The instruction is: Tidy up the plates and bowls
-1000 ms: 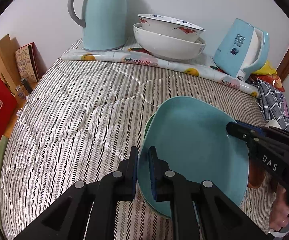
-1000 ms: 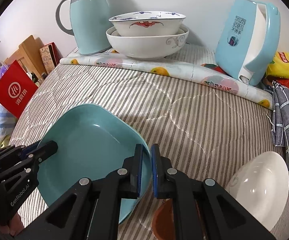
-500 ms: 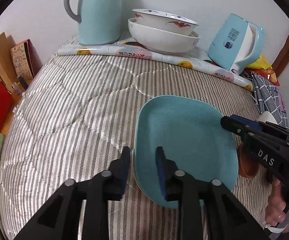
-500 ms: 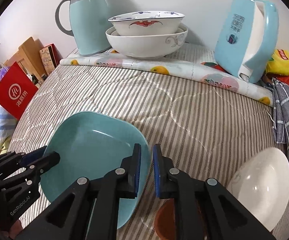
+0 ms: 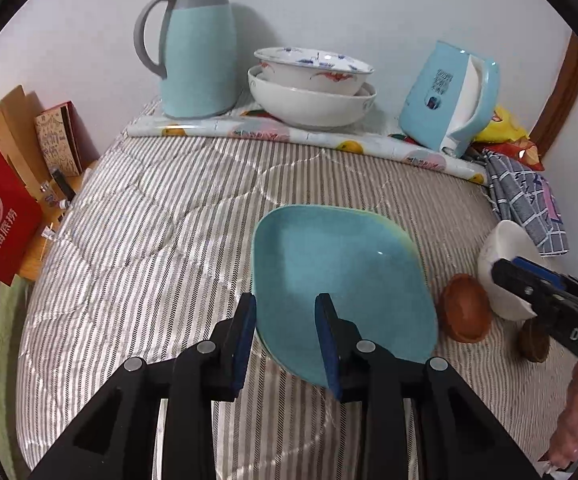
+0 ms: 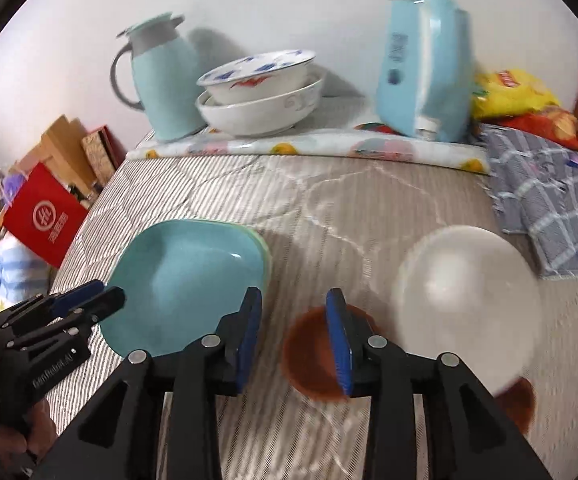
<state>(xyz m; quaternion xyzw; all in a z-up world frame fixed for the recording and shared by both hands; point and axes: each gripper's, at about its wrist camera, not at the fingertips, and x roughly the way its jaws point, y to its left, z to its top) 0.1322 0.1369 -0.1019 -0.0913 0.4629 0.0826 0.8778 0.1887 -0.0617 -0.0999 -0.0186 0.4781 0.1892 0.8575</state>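
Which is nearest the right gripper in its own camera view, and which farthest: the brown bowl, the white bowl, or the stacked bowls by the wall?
From the right gripper:
1. Brown bowl, right at its fingertips.
2. White bowl, to the right.
3. Stacked bowls, far back by the wall.

Black hand-held gripper; blue pads

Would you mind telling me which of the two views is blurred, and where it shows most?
Right wrist view: motion-blurred, worst on the white bowl and kettle. Left wrist view: sharp, with fisheye bending at the edges and sheen on the quilt.
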